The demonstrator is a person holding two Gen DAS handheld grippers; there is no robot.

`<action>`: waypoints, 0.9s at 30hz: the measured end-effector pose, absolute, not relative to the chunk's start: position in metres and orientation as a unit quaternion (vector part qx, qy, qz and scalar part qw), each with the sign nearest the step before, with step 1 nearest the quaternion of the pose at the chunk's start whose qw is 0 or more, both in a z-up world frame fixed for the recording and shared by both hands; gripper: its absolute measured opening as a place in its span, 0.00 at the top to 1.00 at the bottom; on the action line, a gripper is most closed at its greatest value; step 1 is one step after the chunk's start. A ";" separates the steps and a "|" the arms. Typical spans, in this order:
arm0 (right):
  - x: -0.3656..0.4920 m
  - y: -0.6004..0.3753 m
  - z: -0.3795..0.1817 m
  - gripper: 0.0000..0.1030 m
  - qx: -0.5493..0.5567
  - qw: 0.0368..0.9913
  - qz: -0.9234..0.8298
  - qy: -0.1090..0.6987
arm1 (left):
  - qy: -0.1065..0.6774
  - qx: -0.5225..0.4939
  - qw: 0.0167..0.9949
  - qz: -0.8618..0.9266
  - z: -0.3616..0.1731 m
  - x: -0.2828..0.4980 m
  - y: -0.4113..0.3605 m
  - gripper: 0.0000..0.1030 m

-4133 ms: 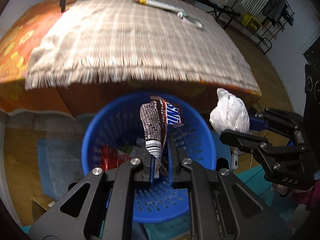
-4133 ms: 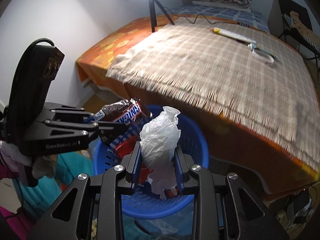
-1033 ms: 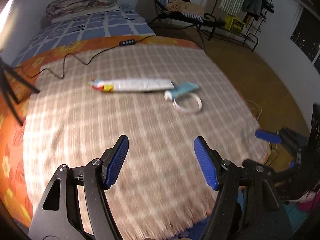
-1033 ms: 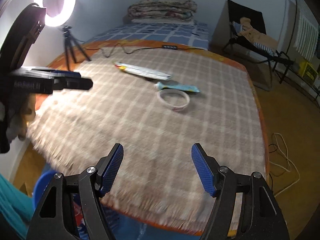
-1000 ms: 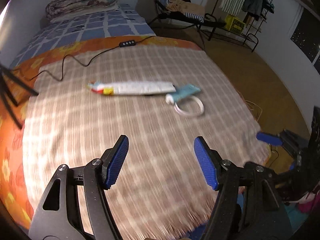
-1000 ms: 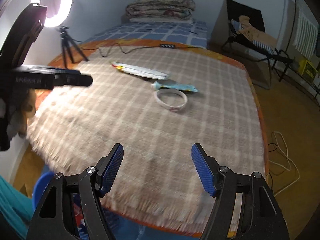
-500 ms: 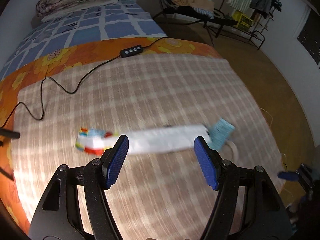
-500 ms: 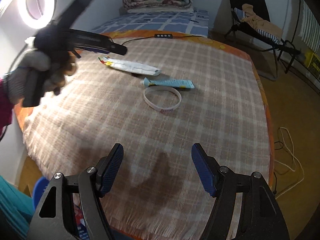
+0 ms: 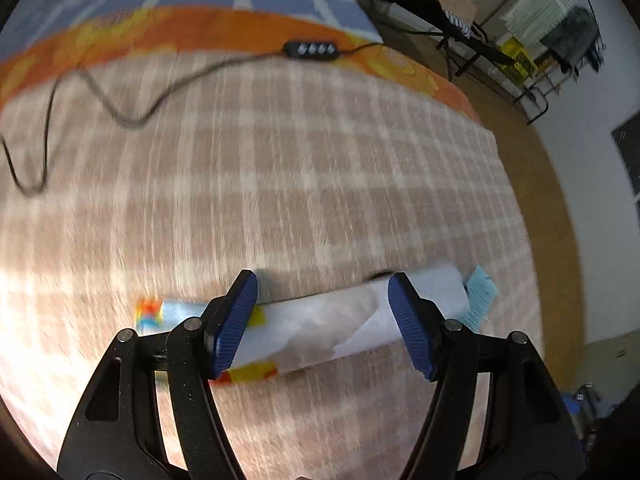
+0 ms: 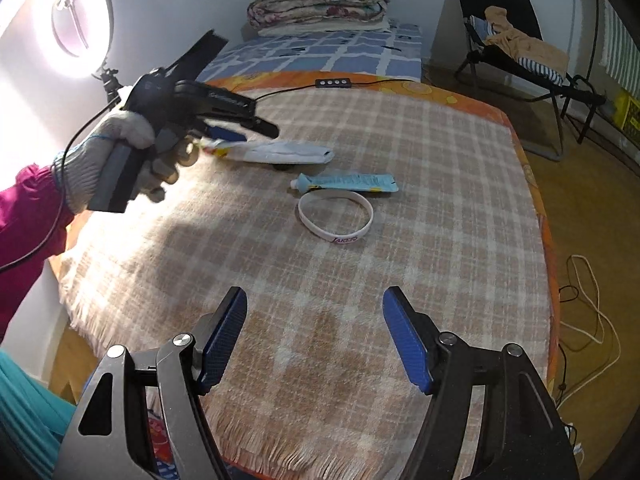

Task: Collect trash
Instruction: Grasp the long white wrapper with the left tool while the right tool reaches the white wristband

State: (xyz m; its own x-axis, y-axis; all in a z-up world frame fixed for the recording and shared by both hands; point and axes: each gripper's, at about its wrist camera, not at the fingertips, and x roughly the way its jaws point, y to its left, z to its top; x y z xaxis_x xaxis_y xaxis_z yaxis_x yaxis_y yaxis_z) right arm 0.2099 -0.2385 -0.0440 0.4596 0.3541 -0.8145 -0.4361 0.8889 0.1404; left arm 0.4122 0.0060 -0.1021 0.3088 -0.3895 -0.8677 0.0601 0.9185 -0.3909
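A long white wrapper [image 9: 320, 328] with red, yellow and blue print at one end lies flat on the checked blanket [image 9: 280, 184]. My left gripper [image 9: 324, 320] hovers open just above it, the wrapper lying crosswise between the blue pads without touching them. In the right wrist view the same wrapper [image 10: 280, 151] lies under the left gripper [image 10: 240, 130], held by a gloved hand [image 10: 116, 148]. A light blue tube [image 10: 348, 182] and a white wristband [image 10: 336, 218] lie beside it. My right gripper [image 10: 314, 336] stands open and empty over the blanket's near part.
A black cable with an inline switch [image 9: 310, 49] runs across the blanket's far edge. A ring light [image 10: 76, 16] glows at the left. A folding chair with clothes [image 10: 516, 52] stands at the far right. The blanket's fringe [image 10: 300, 460] hangs at the near edge.
The left gripper has moved forward over the bed and down onto the white wrapper, which now lies between its open pads. The right gripper has barely moved.
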 end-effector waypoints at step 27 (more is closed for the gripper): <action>0.294 -0.205 -0.104 0.32 -0.061 0.839 0.224 0.491 | 0.537 -0.007 0.835 -0.124 -0.089 0.338 -0.029 0.84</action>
